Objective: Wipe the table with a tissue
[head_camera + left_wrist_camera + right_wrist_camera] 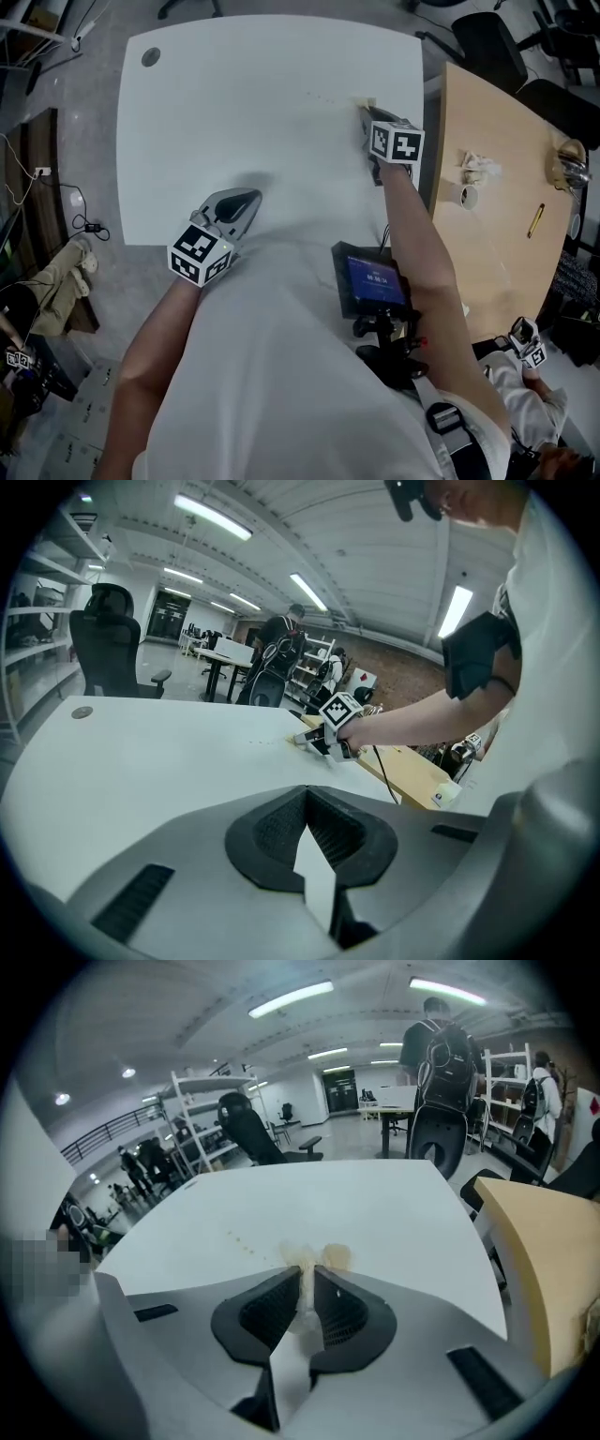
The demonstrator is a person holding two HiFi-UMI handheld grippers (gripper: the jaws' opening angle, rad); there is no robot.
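A wide white table (pixel 234 122) fills the head view. My right gripper (pixel 365 112) is at its far right, pressing a crumpled tissue (pixel 364 101) against the top. In the right gripper view the gripper (pixel 307 1274) is shut on the tissue (pixel 319 1258), which is stained yellow-brown and bulges past the fingertips. A short trail of small brown drops (pixel 240 1239) runs left of it. My left gripper (pixel 246 199) rests low near the table's near edge, shut and empty (pixel 307 794). From there the right gripper (pixel 305 740) shows across the table.
A wooden table (pixel 497 234) adjoins on the right, carrying a crumpled tissue (pixel 478 167), a small white cup (pixel 466 196), a pencil (pixel 535 220) and a metal object (pixel 572 167). The white table has a round cable hole (pixel 151 57). Office chairs and people stand beyond.
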